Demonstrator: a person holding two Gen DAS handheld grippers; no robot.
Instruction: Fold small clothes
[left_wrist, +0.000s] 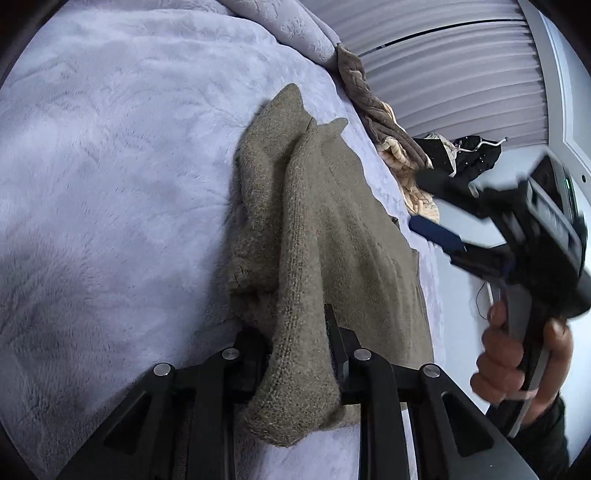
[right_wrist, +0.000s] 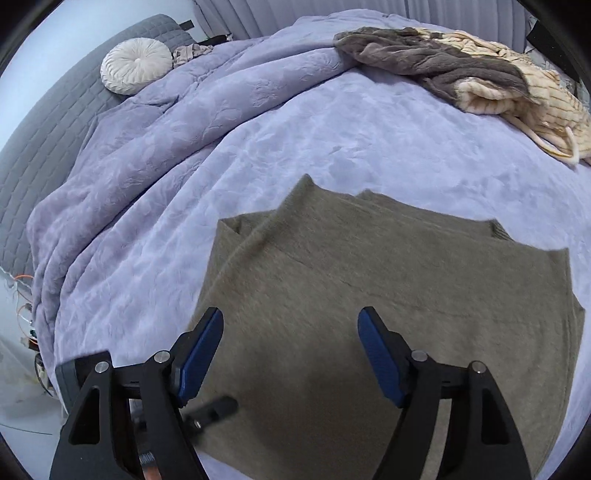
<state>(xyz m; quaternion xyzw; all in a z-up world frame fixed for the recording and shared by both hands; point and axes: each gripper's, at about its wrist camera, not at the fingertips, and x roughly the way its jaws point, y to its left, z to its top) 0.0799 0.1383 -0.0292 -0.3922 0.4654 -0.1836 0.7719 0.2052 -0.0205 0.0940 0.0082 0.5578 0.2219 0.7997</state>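
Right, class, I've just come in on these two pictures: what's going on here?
A person is folding an olive-green knitted sweater spread on a lilac plush bedspread, holding a gripper in each hand. The left gripper is shut on a bunched edge of the sweater. The right gripper hangs open over the flat part, touching nothing. A grey and cream heap of clothes waits at the far edge of the bed.
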